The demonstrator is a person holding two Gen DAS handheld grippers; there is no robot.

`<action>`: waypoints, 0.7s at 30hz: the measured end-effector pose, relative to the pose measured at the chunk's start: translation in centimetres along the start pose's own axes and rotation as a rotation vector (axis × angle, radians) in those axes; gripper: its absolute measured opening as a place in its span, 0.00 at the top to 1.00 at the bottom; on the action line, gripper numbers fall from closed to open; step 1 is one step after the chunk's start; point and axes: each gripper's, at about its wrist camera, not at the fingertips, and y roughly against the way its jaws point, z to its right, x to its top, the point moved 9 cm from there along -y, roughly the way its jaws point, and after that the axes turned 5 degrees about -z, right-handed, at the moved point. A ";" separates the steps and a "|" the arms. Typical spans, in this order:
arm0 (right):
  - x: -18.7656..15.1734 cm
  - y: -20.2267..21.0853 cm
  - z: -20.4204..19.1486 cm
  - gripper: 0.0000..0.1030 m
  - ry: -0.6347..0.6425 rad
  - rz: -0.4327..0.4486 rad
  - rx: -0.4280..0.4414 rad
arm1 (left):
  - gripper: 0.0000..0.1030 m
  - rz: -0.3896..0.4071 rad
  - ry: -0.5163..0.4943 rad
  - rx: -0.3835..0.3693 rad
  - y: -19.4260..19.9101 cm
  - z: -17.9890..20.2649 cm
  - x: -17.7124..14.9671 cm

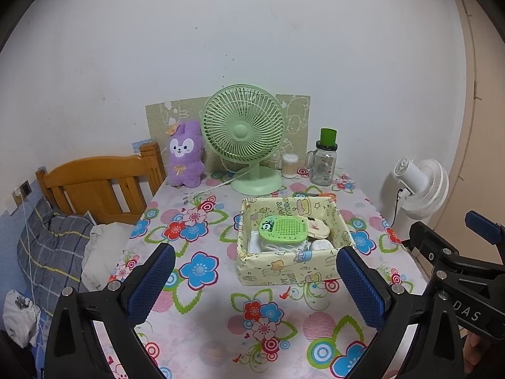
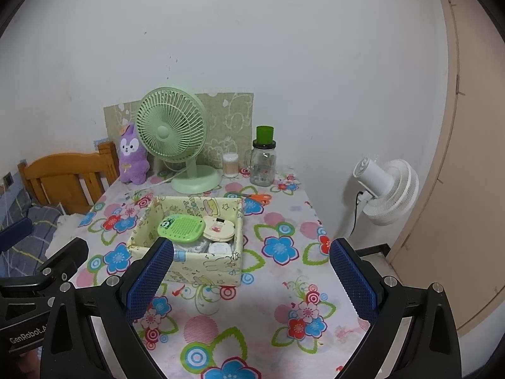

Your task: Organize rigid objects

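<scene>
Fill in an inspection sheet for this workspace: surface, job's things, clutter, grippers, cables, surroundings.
Surface: table under a floral tablecloth.
Job's things: patterned storage box holding a green perforated case, a cream case and white items.
Clutter: green desk fan, purple plush rabbit, glass jar with green lid, cotton swab tub, orange scissors.
Grippers: left gripper and right gripper open, empty, short of the box.
Cables: white fan cord; black cord.
Surroundings: white wall, white fan, wooden headboard, bedding.

box (image 1: 284,268) – yellow cartoon print, open, upright, mid-table | green perforated case (image 1: 283,229) – tilted atop contents
</scene>
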 end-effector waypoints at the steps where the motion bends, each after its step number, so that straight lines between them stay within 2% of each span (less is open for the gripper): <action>1: 0.0 0.1 0.1 0.03 -0.004 0.001 0.000 | 0.00 0.003 -0.002 -0.002 0.1 0.0 0.1; 21: -0.2 1.0 -0.1 0.03 -0.010 0.011 -0.002 | 0.00 0.008 -0.011 -0.016 0.9 -0.1 0.1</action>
